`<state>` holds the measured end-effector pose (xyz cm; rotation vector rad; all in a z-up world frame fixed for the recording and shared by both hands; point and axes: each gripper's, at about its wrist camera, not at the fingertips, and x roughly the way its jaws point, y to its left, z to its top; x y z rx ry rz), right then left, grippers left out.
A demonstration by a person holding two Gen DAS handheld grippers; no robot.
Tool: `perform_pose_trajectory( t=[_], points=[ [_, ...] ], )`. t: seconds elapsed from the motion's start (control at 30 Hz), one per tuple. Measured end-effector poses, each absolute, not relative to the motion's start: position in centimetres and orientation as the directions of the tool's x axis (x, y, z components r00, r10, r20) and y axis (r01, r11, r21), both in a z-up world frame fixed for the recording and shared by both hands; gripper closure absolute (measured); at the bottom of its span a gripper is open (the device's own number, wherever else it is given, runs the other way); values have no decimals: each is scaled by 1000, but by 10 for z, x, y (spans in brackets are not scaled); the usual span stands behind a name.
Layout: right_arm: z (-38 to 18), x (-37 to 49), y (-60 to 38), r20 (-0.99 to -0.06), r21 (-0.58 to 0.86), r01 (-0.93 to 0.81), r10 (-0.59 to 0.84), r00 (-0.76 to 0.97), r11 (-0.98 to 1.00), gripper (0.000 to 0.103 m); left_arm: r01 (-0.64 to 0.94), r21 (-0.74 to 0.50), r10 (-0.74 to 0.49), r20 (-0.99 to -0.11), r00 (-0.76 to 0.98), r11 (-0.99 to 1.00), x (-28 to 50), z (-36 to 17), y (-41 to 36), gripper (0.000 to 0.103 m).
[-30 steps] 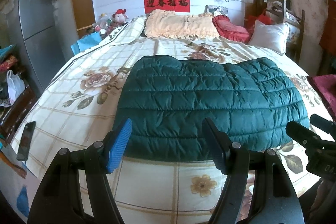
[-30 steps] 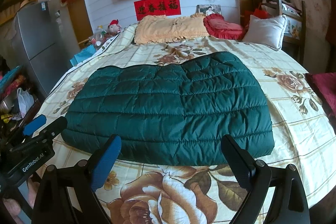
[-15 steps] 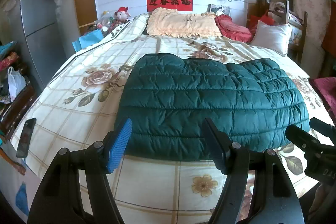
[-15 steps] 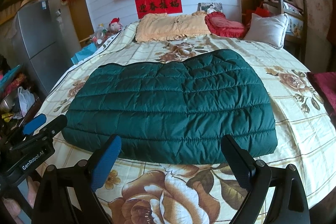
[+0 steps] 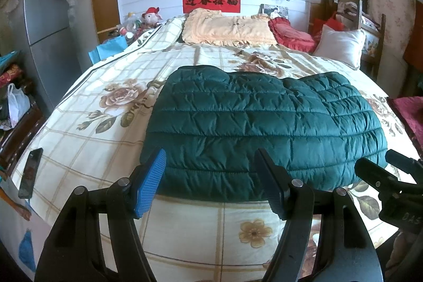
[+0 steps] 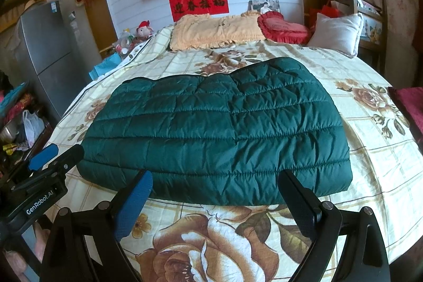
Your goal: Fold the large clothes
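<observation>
Okay, your jacket lies sideways on the bed, just ahead of both grippers, left gripper and right gripper, fingers spread, gripping nothing.

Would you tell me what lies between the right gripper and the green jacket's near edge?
Only bare floral bedsheet: the right wrist view shows nothing else between the right gripper and the green jacket.

The quilted jacket lies on the bed, pillows behind it (a phone at the bed's left edge).
</observation>
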<state>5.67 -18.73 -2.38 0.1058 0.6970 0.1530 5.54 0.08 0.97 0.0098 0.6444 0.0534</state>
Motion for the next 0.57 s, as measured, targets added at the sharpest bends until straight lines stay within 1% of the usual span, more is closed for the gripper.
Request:
perform_pose_trajectory(
  t=[0.3,0.47,0.57],
  points=[
    [-25,58,-185,-636,143,-107,174,752,984,9,-42,29,51,-602,797,999,56,8,-1,33],
    [-26,58,-185,-638,147,-104,175,750,984,9,-54,38,66,-585,808,998,58,6,1,33],
    [-28,61,-187,-642,151,-101,175,747,983,9,-48,26,54,-595,802,999,61,4,3,33]
  ],
)
